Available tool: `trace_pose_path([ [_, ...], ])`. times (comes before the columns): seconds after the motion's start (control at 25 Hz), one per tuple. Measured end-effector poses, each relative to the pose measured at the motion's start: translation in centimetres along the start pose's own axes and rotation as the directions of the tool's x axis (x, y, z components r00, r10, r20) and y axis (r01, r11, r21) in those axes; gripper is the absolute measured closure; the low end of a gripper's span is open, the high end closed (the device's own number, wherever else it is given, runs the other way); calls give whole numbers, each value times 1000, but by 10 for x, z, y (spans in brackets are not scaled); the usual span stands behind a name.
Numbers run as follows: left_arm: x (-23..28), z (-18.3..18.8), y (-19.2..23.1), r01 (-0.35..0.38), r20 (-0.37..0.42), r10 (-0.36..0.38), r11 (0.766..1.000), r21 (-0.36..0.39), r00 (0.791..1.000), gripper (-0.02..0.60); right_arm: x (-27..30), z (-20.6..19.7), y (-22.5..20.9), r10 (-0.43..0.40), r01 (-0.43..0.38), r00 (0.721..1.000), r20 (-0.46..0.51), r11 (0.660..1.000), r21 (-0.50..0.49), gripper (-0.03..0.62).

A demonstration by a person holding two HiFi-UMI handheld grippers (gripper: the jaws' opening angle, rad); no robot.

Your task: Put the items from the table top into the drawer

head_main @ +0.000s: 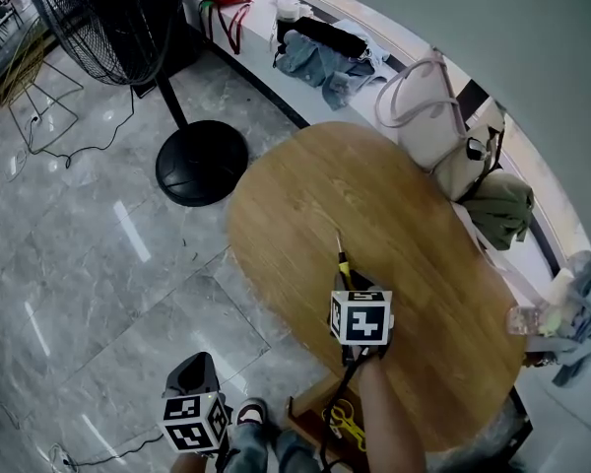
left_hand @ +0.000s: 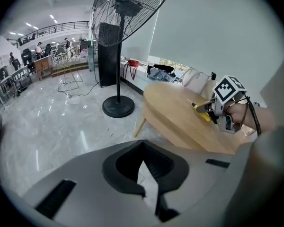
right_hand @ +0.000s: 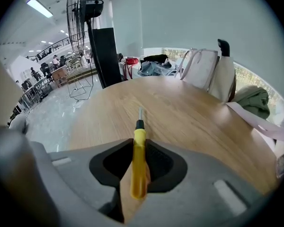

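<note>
Right tongs (right_hand: 139,143) clenched on the screwdriver (right_hand: 138,162), pads on its yellow handle; black collar and metal shaft stick out ahead past the jaw tips, angled down at the wooden tabletop (right_hand: 189,112); can't tell if the tip touches the wood. Left tongs (left_hand: 143,148) clenched, tips together, nothing between them; they sit off the tabletop edge over the grey floor (left_hand: 47,122), left of the right tongs and nearer the person. Drawer (head_main: 305,402) is open, just behind and below the right tongs under the near tabletop edge, beside the forearm (head_main: 389,417) that carries them; a yellow-handled item (head_main: 345,422) lies in it, too small to identify. Ahead of the left tongs, a black floor fan (left_hand: 118,105) stands on the floor next to the tabletop's far-left end. Ahead and right of the right tongs, a white tote bag (right_hand: 201,67) stands at the tabletop's far edge.
</note>
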State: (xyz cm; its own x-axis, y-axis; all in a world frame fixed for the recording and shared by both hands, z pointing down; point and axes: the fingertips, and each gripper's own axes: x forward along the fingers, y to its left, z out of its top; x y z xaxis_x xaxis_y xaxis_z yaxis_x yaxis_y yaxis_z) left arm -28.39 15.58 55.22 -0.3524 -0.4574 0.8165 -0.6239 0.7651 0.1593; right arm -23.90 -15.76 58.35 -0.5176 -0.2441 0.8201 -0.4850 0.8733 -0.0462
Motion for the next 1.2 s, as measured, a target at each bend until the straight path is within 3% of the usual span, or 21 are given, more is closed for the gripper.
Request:
trace_pose_path([
  [0.64,-17,-30,-22,95,-5,-95,993,73,995,588,-74,-49,16,29,-28,999,23,999,-21,510],
  [1.2,-37,-73,-44,190,-63,-182,967,172,981,588,-164,-179,48,58,-59,998,-25,996,-59,510],
])
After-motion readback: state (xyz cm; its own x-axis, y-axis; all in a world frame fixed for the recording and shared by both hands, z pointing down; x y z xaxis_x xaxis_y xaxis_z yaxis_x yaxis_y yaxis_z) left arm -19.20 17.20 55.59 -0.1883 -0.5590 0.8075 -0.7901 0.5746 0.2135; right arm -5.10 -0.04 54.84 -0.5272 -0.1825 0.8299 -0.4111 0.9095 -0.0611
